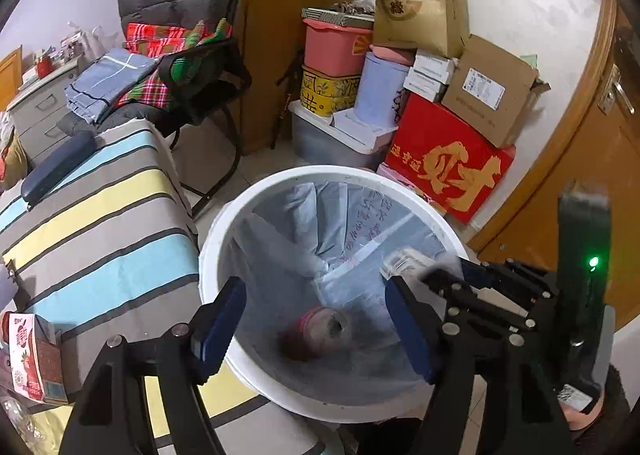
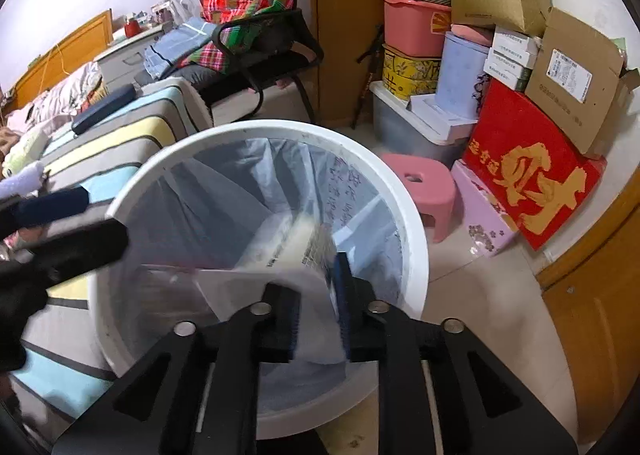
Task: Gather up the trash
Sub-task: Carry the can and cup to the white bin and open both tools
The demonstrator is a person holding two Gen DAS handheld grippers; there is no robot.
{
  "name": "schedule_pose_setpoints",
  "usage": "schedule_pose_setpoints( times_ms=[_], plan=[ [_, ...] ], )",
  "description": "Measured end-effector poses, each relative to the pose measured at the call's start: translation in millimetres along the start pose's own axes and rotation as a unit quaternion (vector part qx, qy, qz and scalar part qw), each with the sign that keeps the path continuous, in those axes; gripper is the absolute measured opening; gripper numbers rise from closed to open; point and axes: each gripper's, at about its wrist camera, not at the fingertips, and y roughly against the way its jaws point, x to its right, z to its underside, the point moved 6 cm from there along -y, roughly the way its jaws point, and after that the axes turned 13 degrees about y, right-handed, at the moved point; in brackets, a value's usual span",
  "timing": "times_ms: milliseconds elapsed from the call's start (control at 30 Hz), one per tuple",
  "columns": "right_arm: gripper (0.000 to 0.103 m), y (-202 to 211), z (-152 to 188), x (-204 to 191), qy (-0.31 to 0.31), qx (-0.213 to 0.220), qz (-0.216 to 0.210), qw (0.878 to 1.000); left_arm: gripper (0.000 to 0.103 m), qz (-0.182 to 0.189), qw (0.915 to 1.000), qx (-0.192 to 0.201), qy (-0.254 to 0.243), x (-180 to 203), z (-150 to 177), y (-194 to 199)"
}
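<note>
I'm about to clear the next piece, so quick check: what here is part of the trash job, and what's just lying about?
Job:
white bin with liner
white packet between the right gripper fingers
round item in the bin
red carton on the striped cloth, probably next

Lying about:
red box
pink stool
chair

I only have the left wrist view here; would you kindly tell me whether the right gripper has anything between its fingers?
Observer: Yes, a white wrapper sits between the fingers of the right gripper, which stand apart above the bin.
Operator: Thank you. Is anything on the floor just past the bin?
Observer: A pink stool stands close by the bin's far right rim, next to the red box.
</note>
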Motion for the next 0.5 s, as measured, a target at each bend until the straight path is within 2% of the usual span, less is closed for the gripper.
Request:
schedule_pose_setpoints(
  times_ms=[67,133,267,500],
  plan=[
    [0.041,1,0,1,0.0,-0.001,-0.002,1.0,0.072,-0.002,1.0,0.006,0.003,-3,-2,5],
    [0.053,5,-1,0,0.0,0.004,-0.006,1.0,0.072,-0.003,0.9999,0.015,0.007,-7,-4,12],
    [0.055,14,-6,-5,0.017,0.011,-0.001,1.0,0.072,0.0,0.9996,0.025,0.012,-13,-5,28],
    [0.055,28,-14,-17,0.009,0.035,-0.011,0.999,0.072,-0.004,0.9982,0.05,0.033,-33,-3,60]
  ],
)
